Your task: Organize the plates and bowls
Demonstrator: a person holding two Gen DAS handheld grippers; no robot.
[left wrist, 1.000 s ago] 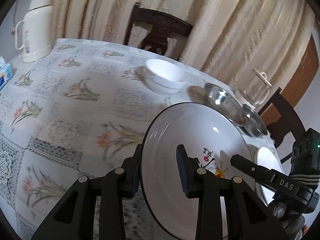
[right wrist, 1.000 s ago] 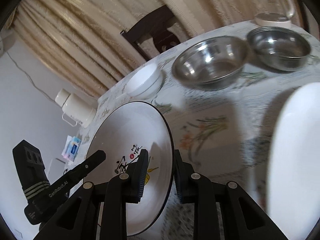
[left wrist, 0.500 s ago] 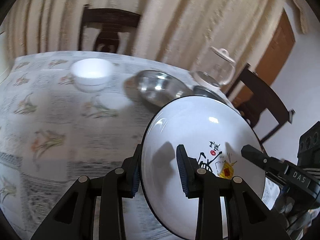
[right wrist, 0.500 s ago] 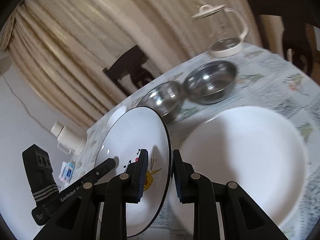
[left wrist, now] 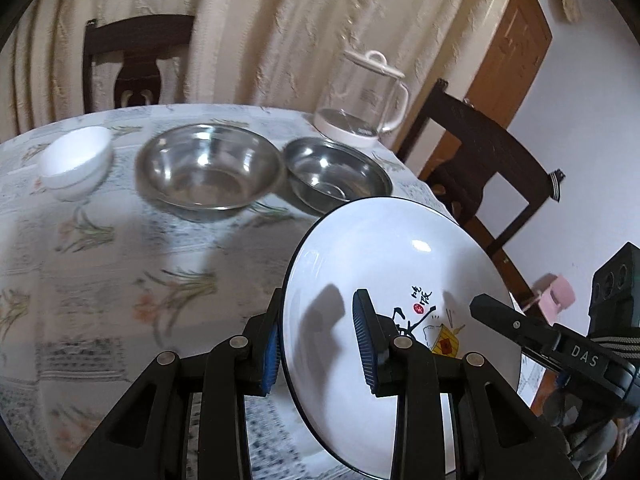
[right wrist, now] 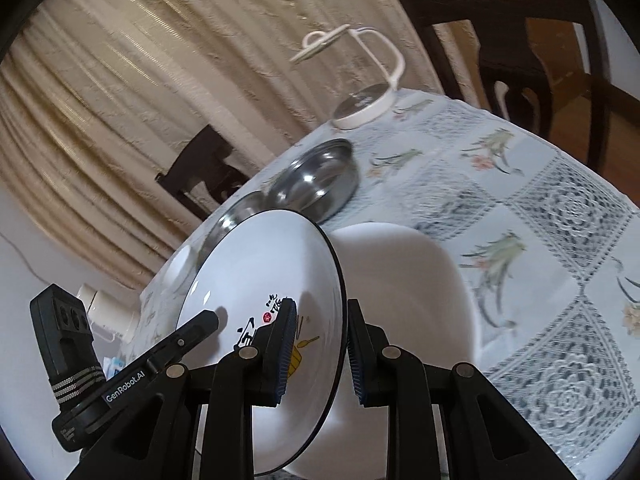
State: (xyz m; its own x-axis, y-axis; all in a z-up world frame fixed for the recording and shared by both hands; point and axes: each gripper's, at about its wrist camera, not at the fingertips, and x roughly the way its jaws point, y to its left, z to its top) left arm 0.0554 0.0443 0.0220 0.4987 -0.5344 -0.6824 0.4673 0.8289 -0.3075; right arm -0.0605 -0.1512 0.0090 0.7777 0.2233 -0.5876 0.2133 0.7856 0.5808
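Observation:
A white plate with a black rim and a painted motif (left wrist: 400,272) (right wrist: 260,272) is held tilted above the table by both grippers. My left gripper (left wrist: 319,346) is shut on its left rim. My right gripper (right wrist: 320,346) is shut on the opposite rim, and its finger (left wrist: 512,325) shows in the left wrist view. Under the held plate a large plain white plate (right wrist: 404,280) lies on the tablecloth. Further back stand a big steel bowl (left wrist: 208,172), a smaller steel bowl (left wrist: 336,174) (right wrist: 316,180) and a small white bowl (left wrist: 76,160).
A glass kettle with a white lid (left wrist: 360,100) (right wrist: 356,80) stands at the table's far edge. Dark wooden chairs (left wrist: 136,64) (left wrist: 480,152) ring the table, with curtains behind. A white thermos (right wrist: 108,308) is at the far left end.
Both grippers have carried the black-rimmed plate rightward across the table, from near the white bowl to above the large white plate. The grip on it is unchanged.

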